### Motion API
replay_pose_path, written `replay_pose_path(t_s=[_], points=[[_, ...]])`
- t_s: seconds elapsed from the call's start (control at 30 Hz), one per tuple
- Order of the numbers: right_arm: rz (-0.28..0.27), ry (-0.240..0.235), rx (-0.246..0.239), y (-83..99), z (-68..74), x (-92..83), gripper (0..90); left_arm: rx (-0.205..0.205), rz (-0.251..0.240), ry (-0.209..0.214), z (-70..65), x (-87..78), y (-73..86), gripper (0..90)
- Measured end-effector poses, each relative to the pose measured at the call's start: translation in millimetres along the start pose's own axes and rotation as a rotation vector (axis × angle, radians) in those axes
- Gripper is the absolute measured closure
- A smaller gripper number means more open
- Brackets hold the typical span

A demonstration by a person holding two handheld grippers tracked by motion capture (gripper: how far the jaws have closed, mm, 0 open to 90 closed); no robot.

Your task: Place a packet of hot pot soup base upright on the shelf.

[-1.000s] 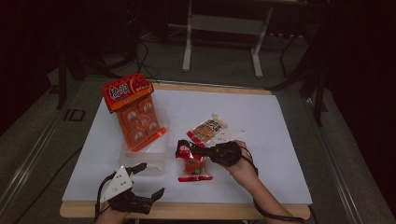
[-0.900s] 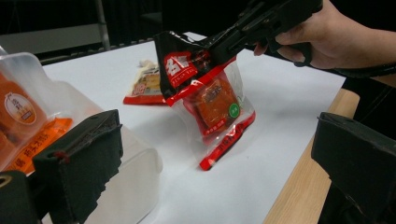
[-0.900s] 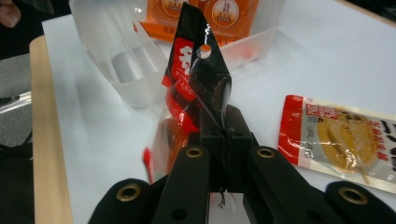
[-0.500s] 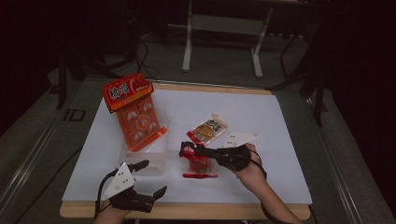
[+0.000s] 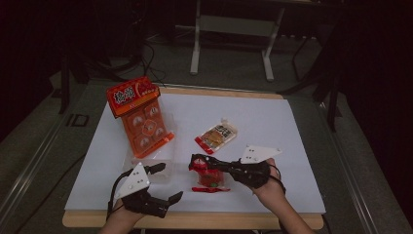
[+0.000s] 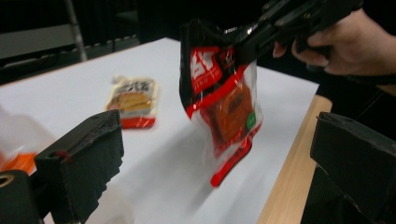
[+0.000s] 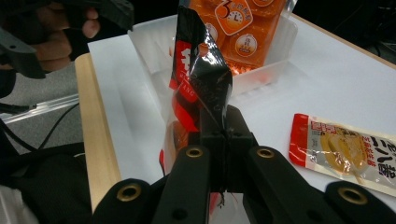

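My right gripper (image 5: 196, 162) is shut on the top edge of a red and black snack packet (image 5: 208, 175). The packet hangs upright with its lower end close to the white paper. In the right gripper view the jaws (image 7: 219, 128) pinch the packet (image 7: 201, 70) at its black top. My left gripper (image 5: 168, 183) is near the table's front edge, left of the packet, open with nothing between its fingers. In the left gripper view its pads (image 6: 88, 158) stand wide apart, and the packet (image 6: 224, 102) hangs ahead under the right gripper (image 6: 280, 21).
A clear plastic tray (image 5: 163, 163) sits left of the packet, with a large orange snack pack (image 5: 141, 119) leaning in it. A small yellow and red packet (image 5: 216, 136) lies flat on the white paper (image 5: 272, 122) farther back. The wooden table edge (image 5: 234, 220) runs along the front.
My right gripper has raised the red and black packet off the paper, so it now hangs upright. My left gripper has risen a little.
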State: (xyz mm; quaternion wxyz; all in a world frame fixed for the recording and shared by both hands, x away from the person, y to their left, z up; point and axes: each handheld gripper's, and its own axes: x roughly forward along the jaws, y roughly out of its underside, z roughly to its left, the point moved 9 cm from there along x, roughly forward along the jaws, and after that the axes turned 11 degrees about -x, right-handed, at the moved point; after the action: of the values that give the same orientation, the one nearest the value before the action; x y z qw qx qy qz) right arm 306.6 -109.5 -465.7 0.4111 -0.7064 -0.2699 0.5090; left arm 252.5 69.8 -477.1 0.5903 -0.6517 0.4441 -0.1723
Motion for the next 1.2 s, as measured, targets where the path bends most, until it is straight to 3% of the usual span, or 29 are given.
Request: replay_pose_path(t_s=[0.1, 0.27, 0.33, 0.47, 0.7, 0.77, 0.8, 1.0, 1.07, 1.2], points=[[-0.014, -0.004, -0.001, -1.5, 3.6, -2.9, 89.9, 0.010, 0.002, 0.028, -2.1, 7.1, -7.8, 3.4], [-0.021, -0.018, -0.008, -3.0, 10.8, -4.7, 89.9, 0.039, 0.007, 0.020, -1.5, 14.2, -17.3, 6.5], [-0.022, -0.021, -0.018, -3.4, 13.5, -4.4, 89.8, 0.042, 0.010, 0.020, -1.3, 15.1, -19.2, 14.9], [-0.029, -0.031, -0.021, -4.2, 16.4, -3.8, 89.8, 0.058, 0.021, 0.036, -3.4, 20.3, -26.5, 16.9], [-0.029, -0.038, -0.027, -4.0, 18.9, -2.9, 89.8, 0.039, 0.035, 0.082, -2.6, 28.3, -28.6, 47.2], [-0.029, -0.041, -0.027, -3.6, 19.1, -2.6, 89.8, 0.046, 0.037, 0.076, -2.3, 29.5, -28.8, 49.3], [-0.027, -0.045, -0.026, -2.9, 19.7, -1.9, 89.8, 0.051, 0.045, 0.091, -3.3, 30.7, -28.8, 56.0], [-0.034, -0.047, -0.031, -4.4, 20.6, -1.7, 89.8, 0.066, 0.072, 0.080, -2.5, 34.5, -27.3, 69.5], [-0.034, -0.047, -0.034, -4.6, 20.5, -1.7, 89.8, 0.056, 0.072, 0.085, -2.4, 35.0, -27.8, 71.4], [-0.036, -0.049, -0.033, -5.0, 20.7, -2.4, 89.8, 0.059, 0.071, 0.084, 0.3, 34.2, -28.5, 84.2]])
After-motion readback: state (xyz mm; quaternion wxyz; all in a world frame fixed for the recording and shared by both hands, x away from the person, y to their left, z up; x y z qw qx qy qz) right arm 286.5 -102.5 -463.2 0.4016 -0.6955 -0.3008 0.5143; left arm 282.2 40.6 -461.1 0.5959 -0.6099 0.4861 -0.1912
